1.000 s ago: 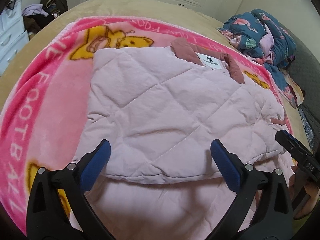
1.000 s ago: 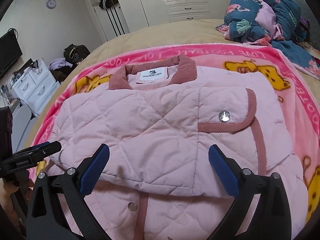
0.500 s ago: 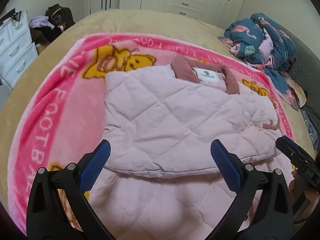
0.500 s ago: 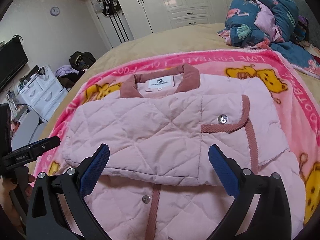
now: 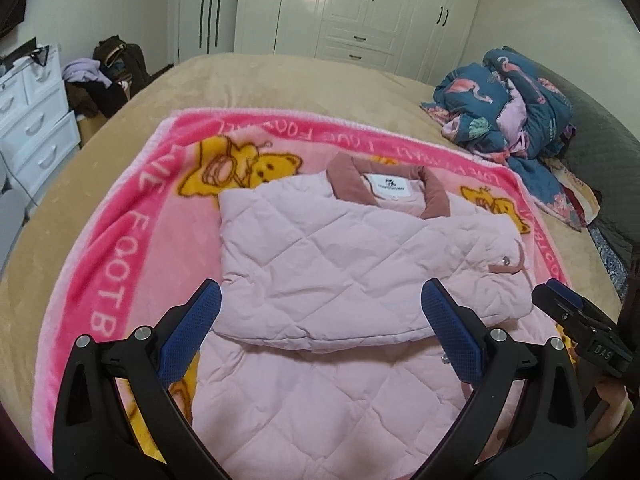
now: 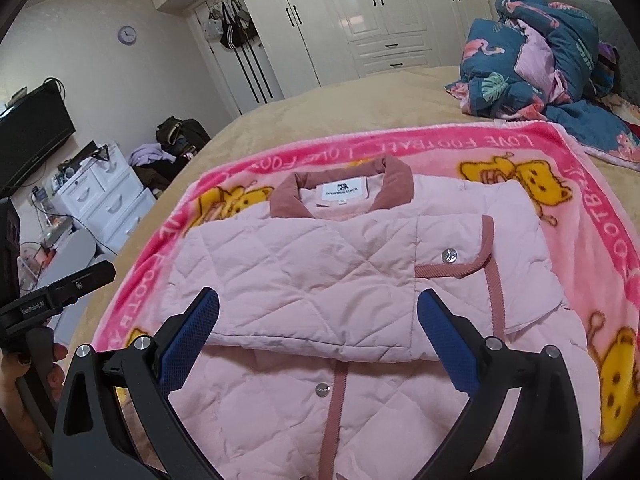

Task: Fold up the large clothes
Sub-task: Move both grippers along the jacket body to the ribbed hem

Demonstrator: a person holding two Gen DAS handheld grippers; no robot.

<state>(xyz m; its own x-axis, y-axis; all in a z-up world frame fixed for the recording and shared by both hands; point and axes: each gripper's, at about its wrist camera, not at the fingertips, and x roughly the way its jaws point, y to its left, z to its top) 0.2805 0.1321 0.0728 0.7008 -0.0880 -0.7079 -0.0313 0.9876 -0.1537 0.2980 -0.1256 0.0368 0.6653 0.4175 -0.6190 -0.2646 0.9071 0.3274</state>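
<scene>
We read "LOVE FOOTBALL" on blanket (image 6: 600, 216) border, "DAS" on right gripper (image 5: 560, 300), "GenRobot.AI" on left gripper (image 6: 96, 276); jacket label (image 6: 341, 191) unreadable.

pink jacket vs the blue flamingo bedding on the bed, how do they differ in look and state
The pink jacket is plain quilted pink with a darker collar; the blue flamingo bedding is dark blue and patterned. The jacket lies flat, partly folded, on the pink blanket; the bedding is heaped in a crumpled pile beyond it. Both rest on the same bed.

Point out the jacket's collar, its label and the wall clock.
collar (image 6: 394, 191): right wrist view, right flap.
label (image 6: 341, 191): right wrist view, middle of the white tag.
clock (image 6: 127, 35): right wrist view, its face.
</scene>
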